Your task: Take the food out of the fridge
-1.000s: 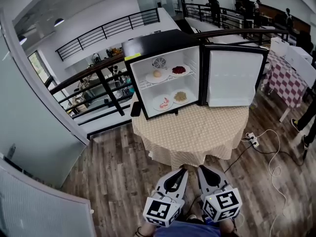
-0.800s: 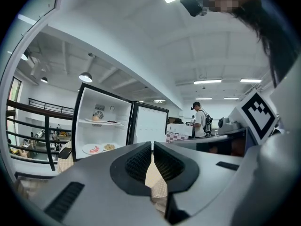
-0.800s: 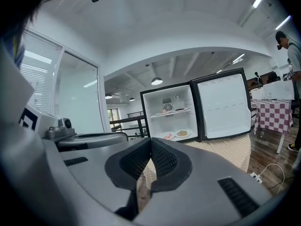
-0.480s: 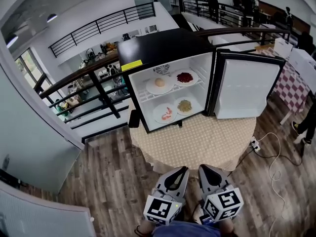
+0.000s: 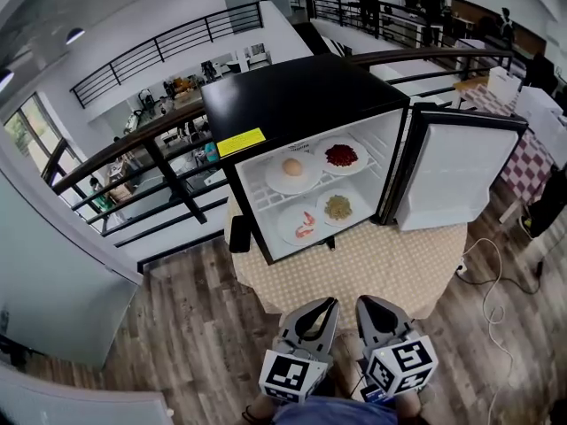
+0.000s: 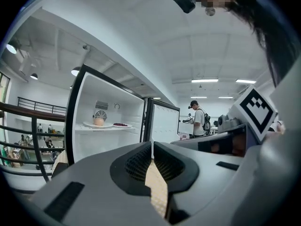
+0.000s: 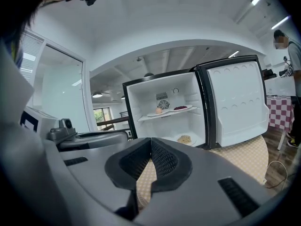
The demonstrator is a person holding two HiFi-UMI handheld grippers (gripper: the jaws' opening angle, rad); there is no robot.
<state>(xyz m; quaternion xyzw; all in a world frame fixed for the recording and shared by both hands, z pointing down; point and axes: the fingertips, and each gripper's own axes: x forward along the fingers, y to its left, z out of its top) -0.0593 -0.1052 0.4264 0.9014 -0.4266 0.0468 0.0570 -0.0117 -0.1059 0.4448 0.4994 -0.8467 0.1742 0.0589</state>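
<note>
A small black fridge (image 5: 292, 96) stands open on a round table (image 5: 372, 268) with a beige checked cloth. Its top shelf carries a plate with a pale bun (image 5: 292, 168) and a plate of red food (image 5: 342, 156). Below lie a plate of shrimp (image 5: 304, 225) and a plate of brownish food (image 5: 337, 207). The bun (image 6: 98, 121) and the brownish food (image 7: 185, 139) also show in the gripper views. My left gripper (image 5: 330, 305) and right gripper (image 5: 361, 305) hang side by side short of the table's near edge, both shut and empty.
The fridge door (image 5: 454, 177) swings out to the right over the table. A black railing (image 5: 133, 149) runs behind the fridge. A white cable and power strip (image 5: 485, 268) lie on the wooden floor at right. A red checked table (image 5: 532, 153) and several people stand further back.
The fridge and table have come closer and lower in the head view. Both grippers travelled with me toward the table and kept shut.
</note>
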